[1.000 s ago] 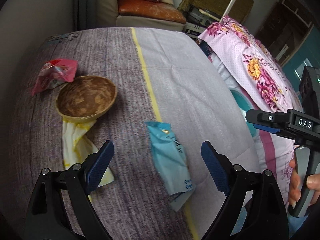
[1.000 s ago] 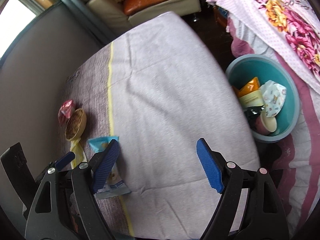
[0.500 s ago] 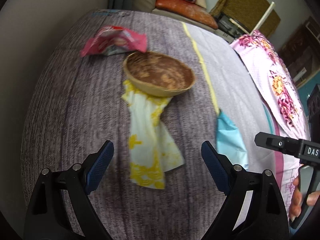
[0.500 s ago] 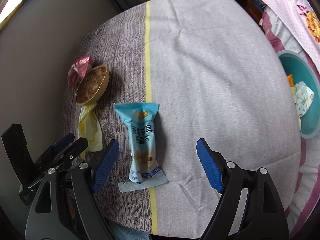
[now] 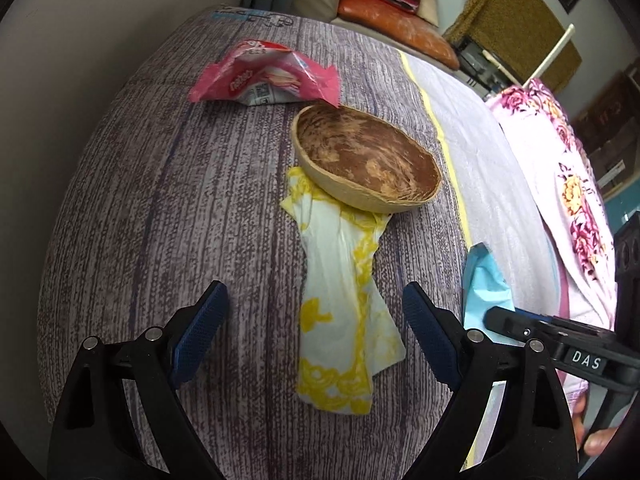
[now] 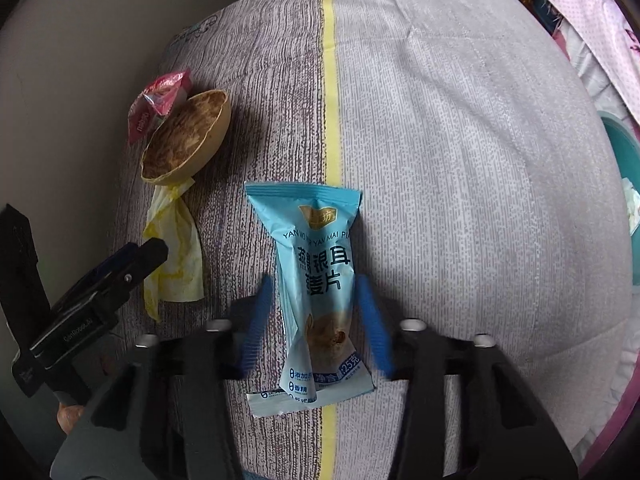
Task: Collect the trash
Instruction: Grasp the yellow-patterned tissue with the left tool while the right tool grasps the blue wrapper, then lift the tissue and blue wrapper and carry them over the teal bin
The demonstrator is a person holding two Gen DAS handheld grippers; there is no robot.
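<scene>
Lying on the striped bedspread (image 6: pixel 440 160), an empty coconut-shell bowl (image 5: pixel 366 160) is pinning a yellow wrapper (image 5: pixel 344 312) before the wide-open left gripper (image 5: pixel 316 328), while the right gripper (image 6: pixel 316 316) is straddling, part-open, a blue snack packet (image 6: pixel 316 272).

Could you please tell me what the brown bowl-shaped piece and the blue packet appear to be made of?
The brown bowl looks like a dried fruit shell or husk: matte, fibrous streaks inside, uneven rim. The blue packet looks like thin plastic film: slight sheen, creases, crimped ends.

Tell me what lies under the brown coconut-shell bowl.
The upper end of a white and yellow crumpled wrapper is tucked beneath the brown coconut-shell bowl; how far it reaches under is hidden.
</scene>
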